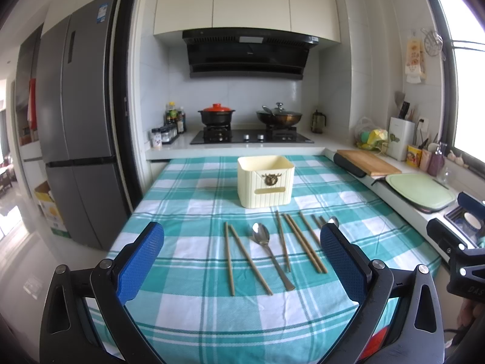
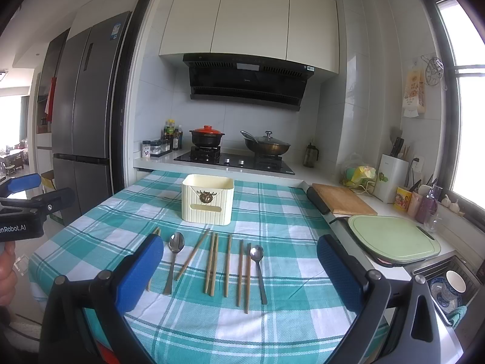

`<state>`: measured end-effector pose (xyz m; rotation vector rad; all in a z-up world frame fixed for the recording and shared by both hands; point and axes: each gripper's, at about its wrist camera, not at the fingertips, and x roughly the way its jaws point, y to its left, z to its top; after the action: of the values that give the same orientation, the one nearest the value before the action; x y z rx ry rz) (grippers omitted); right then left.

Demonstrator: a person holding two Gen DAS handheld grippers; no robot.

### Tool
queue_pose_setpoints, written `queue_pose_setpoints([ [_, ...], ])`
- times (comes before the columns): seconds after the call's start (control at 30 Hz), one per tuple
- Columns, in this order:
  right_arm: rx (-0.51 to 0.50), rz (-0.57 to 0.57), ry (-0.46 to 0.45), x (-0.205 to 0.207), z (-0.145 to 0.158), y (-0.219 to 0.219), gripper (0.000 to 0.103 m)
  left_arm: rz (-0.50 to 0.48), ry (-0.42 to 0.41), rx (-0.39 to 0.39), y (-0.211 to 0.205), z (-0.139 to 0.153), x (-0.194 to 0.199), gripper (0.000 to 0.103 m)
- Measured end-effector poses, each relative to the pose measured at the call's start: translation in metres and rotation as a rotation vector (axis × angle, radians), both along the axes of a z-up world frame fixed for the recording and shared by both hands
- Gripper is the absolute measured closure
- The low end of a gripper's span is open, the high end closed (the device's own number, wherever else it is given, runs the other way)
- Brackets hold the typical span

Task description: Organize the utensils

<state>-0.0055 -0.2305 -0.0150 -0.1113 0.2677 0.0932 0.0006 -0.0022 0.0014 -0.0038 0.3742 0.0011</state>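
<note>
A cream utensil holder (image 1: 265, 181) (image 2: 208, 198) stands empty on the teal checked tablecloth (image 1: 188, 312) (image 2: 272, 327). In front of it lie several wooden chopsticks (image 1: 250, 259) (image 2: 212, 263) and two metal spoons: one (image 1: 269, 250) (image 2: 173, 257) toward the left, the other (image 2: 258, 268) at the right end of the row, half hidden by a finger in the left wrist view (image 1: 333, 220). My left gripper (image 1: 242, 261) is open and empty above the near cloth. My right gripper (image 2: 241, 268) is open and empty, also short of the utensils.
A counter runs along the right with a wooden board (image 2: 344, 201), a green cutting board (image 2: 391, 238) and a sink with dishes (image 2: 448, 288). A stove with pots (image 2: 233, 151) stands behind the table. A fridge (image 1: 75, 121) is at left.
</note>
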Motion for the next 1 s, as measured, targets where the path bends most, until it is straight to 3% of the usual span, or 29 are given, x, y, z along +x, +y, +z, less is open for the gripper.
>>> queue_pose_setpoints([
  [0.57,-0.003,-0.004,0.012,0.004,-0.004,-0.005,0.0,-0.004,0.014,0.014,-0.003,-0.005,0.003,0.001],
  [1.0,-0.011,-0.021,0.068,0.023,-0.019,-0.011,0.0,0.044,0.109,0.011,0.009,-0.022,0.026,0.0],
])
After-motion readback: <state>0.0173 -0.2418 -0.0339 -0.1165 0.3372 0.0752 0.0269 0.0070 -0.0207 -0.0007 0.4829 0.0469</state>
